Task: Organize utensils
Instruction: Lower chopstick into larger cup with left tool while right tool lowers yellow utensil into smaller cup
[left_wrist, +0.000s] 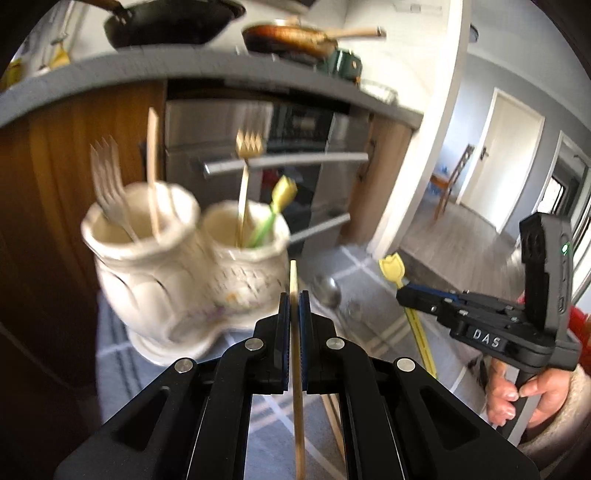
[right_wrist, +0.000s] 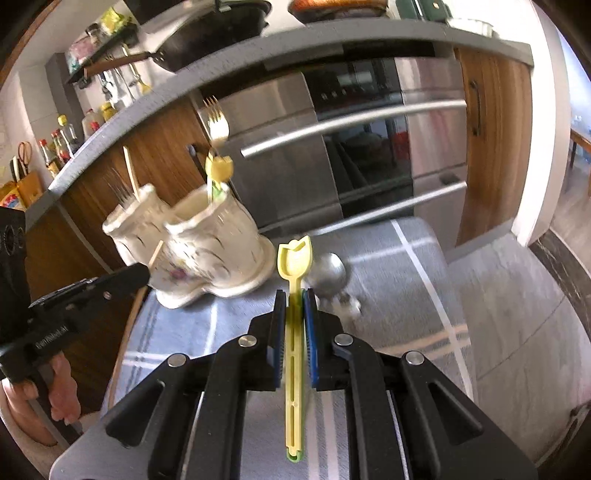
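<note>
A cream double-cup ceramic holder (left_wrist: 177, 266) (right_wrist: 199, 251) stands on a grey striped cloth. Its left cup holds silver forks (left_wrist: 109, 184) and a wooden stick; its right cup holds a gold fork (left_wrist: 248, 147) and a yellow tulip-headed utensil (left_wrist: 282, 194). My left gripper (left_wrist: 294, 299) is shut on a wooden chopstick (left_wrist: 297, 369), just right of the holder. My right gripper (right_wrist: 294, 297) is shut on a yellow tulip-headed spoon (right_wrist: 293, 258), right of the holder. A metal spoon (right_wrist: 328, 275) (left_wrist: 327, 290) lies on the cloth beyond the fingers.
A steel oven (right_wrist: 369, 147) with bar handles stands behind the cloth, with wooden cabinets (right_wrist: 495, 147) either side. Pans (left_wrist: 173, 22) sit on the grey counter above. The table edge runs along the left in the right wrist view, and an open floor lies to the right.
</note>
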